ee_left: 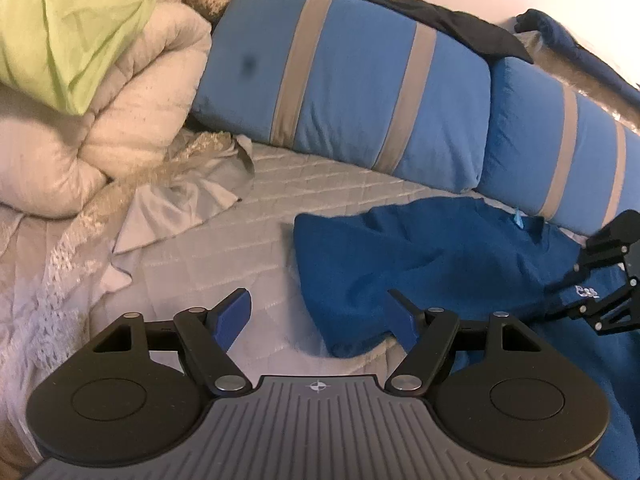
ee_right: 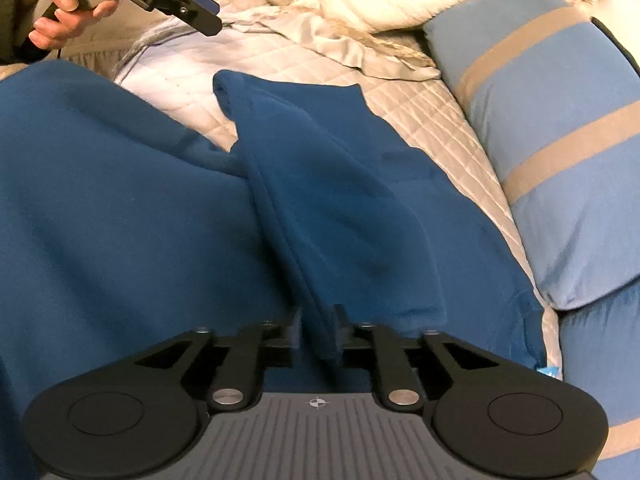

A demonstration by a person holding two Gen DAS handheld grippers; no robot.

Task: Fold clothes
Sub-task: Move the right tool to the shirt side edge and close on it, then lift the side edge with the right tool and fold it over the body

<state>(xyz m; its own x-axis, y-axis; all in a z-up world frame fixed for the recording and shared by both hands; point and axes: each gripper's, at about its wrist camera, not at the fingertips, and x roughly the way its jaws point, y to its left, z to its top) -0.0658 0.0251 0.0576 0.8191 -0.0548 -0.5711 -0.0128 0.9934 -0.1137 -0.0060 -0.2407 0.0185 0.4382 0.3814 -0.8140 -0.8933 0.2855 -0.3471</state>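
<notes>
A dark blue sweatshirt [ee_left: 460, 256] lies spread on the quilted bed, its sleeve [ee_right: 320, 168] folded across the body. My left gripper [ee_left: 320, 316] hovers open over the quilt at the sleeve's cuff end, nothing between its blue pads. In the right wrist view my right gripper [ee_right: 318, 330] is shut on a bunched fold of the sweatshirt [ee_right: 100, 208]. From the left wrist view, the right gripper [ee_left: 604, 276] shows at the right edge over the sweatshirt's chest logo. The left gripper [ee_right: 192, 8] appears top left in the right wrist view, held by a hand.
Two blue pillows with grey stripes [ee_left: 352, 80] line the far side of the bed [ee_left: 224, 248]. A cream duvet [ee_left: 120, 120] and a green cloth [ee_left: 76, 24] are piled at the left. A black garment [ee_left: 448, 20] lies on top of the pillows.
</notes>
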